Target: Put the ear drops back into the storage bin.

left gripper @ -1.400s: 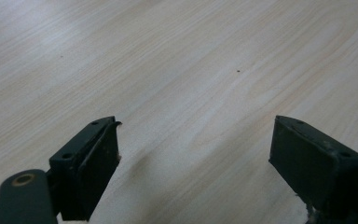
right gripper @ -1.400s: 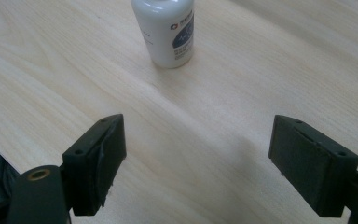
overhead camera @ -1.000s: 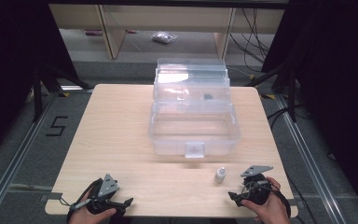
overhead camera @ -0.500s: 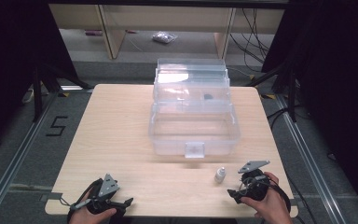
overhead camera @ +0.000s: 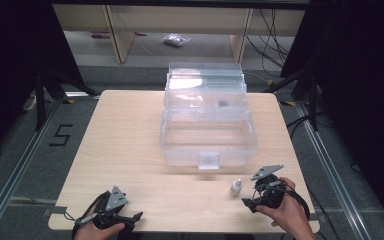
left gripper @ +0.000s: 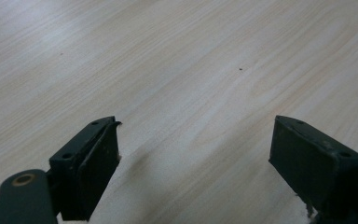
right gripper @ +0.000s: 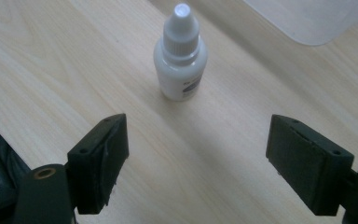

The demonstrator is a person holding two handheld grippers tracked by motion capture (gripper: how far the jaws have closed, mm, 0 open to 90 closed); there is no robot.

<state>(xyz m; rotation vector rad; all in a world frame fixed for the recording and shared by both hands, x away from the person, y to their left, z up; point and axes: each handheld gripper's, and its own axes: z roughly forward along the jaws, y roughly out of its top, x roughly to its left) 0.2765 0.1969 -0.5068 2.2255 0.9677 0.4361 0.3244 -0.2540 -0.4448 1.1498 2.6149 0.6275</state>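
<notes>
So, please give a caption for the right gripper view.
Open right gripper faces an upright white dropper bottle on the wooden table.

The table (overhead camera: pixel 130 150) has a pale wood-grain top, smooth and matt, with a faint sheen in the left gripper view. The small dropper bottle (right gripper: pixel 180 58) looks like white plastic, slightly glossy, its cap ribbed. The storage box (overhead camera: pixel 207 125) is clear, glossy plastic. Both grippers' jaws are matt black, their pads scuffed at the edges, topped by dull grey plates
</notes>
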